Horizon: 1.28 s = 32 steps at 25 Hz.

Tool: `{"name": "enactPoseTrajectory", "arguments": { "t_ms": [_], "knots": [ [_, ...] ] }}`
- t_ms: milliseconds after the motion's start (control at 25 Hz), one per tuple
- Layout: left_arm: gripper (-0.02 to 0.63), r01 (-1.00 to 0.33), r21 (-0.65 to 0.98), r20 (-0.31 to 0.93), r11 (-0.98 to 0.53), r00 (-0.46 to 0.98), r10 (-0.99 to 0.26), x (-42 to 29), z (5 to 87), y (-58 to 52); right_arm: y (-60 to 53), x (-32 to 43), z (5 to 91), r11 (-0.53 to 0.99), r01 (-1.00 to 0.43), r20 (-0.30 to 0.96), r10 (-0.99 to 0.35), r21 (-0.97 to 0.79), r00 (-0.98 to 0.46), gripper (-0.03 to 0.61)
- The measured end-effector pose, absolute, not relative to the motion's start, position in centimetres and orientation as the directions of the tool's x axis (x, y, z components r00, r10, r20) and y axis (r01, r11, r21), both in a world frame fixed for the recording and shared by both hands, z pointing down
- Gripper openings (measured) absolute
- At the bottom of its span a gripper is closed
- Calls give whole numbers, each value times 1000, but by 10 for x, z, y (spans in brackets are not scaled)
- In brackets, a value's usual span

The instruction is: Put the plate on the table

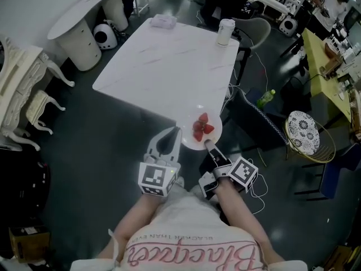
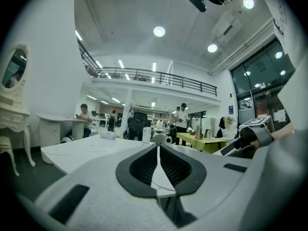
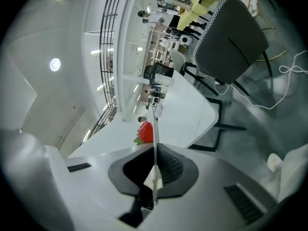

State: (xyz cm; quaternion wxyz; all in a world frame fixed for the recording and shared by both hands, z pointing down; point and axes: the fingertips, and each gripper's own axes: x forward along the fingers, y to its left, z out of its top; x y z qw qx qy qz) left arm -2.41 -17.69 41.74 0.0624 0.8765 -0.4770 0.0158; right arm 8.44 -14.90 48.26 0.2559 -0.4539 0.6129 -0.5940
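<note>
We see the round white plate (image 1: 189, 137) with red strawberries (image 1: 202, 127) at the near corner of the white marble-look worktop (image 1: 169, 61). It sits partly past the edge, over the dark grey floor (image 1: 90, 151); we can't tell if it rests on the top. The left gripper (image 1: 176, 131) has its jaws closed on the plate's left rim. The right gripper (image 1: 207, 144) has its jaws clamped on the near rim. At the far end stand a white cylindrical cup (image 1: 225, 31) and a white folded cloth (image 1: 162, 20). A cream ornate dresser (image 1: 22, 78) is at left and a green bottle (image 1: 266, 99) at right.

The table (image 1: 163, 72) is lying open across its near half. A cup (image 1: 225, 31) and a white bundle (image 1: 163, 21) are occupying the far edge.
</note>
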Motion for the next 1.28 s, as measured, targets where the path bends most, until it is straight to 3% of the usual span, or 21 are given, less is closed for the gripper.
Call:
{"name": "enactPoseTrajectory", "arguments": {
  "t_ms": [480,680,1280],
  "knots": [
    [17,-831,131,142,-541,556,-819,-7,441,-256,-232,100,498,-178,-249,277,-845,-952,-457,12],
    [17,-843,130,151,-521,537,-830,-3,441,-300,-290,103,487,-127,-227,226,-843,-965,-489,12],
    [17,-905,108,169,-411,424,-890,8,444,-413,-409,106,496,-104,-241,238,-736,-965,-633,12]
  ]
}}
